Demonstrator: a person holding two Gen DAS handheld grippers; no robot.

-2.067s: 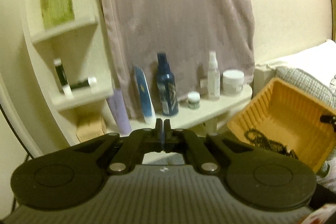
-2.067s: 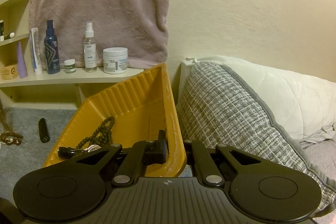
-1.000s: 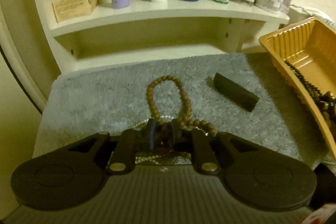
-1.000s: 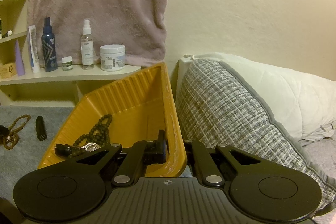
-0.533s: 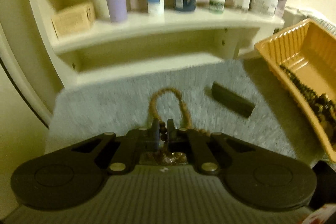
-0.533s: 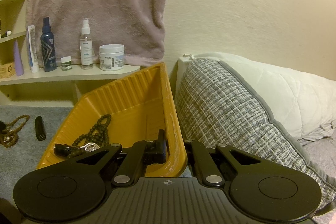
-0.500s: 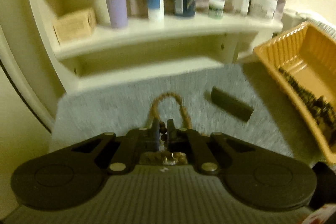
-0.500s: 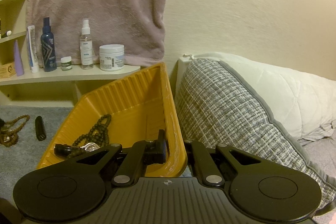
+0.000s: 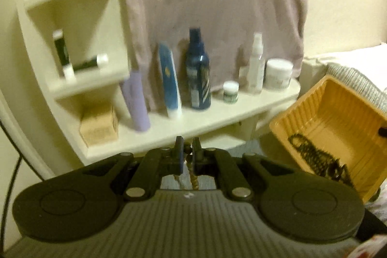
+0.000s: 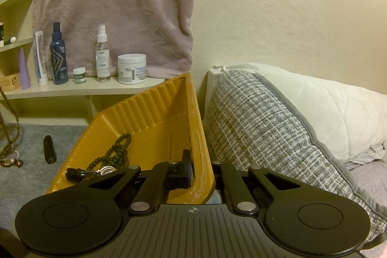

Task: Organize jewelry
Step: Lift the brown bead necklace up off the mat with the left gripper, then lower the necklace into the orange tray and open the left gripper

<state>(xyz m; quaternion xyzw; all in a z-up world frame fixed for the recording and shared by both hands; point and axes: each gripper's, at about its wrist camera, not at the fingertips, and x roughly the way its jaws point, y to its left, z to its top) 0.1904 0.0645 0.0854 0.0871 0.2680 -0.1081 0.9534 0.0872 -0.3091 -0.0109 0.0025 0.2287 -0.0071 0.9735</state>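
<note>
My left gripper (image 9: 186, 149) is shut on a brown bead necklace (image 9: 192, 173) that hangs down between its fingers, lifted above the grey mat. The necklace also shows hanging at the left edge of the right wrist view (image 10: 9, 134). The yellow tray (image 9: 338, 113) stands tilted to the right, with a black bead necklace (image 9: 312, 156) inside. My right gripper (image 10: 202, 171) is shut on the tray's near rim (image 10: 204, 161) and holds the tray (image 10: 154, 117) tilted. A black bead necklace (image 10: 116, 154) and a small silver piece (image 10: 106, 169) lie in it.
A black bar (image 10: 49, 149) lies on the grey mat (image 10: 29, 175). A cream shelf (image 9: 193, 122) carries bottles, tubes and jars, with a pink towel (image 10: 116, 4) hanging behind. A grey woven pillow (image 10: 266, 127) and a white pillow (image 10: 326, 103) lie to the right of the tray.
My left gripper closed on the brown bead necklace on the mat and has lifted it up. The right gripper and tray have stayed still.
</note>
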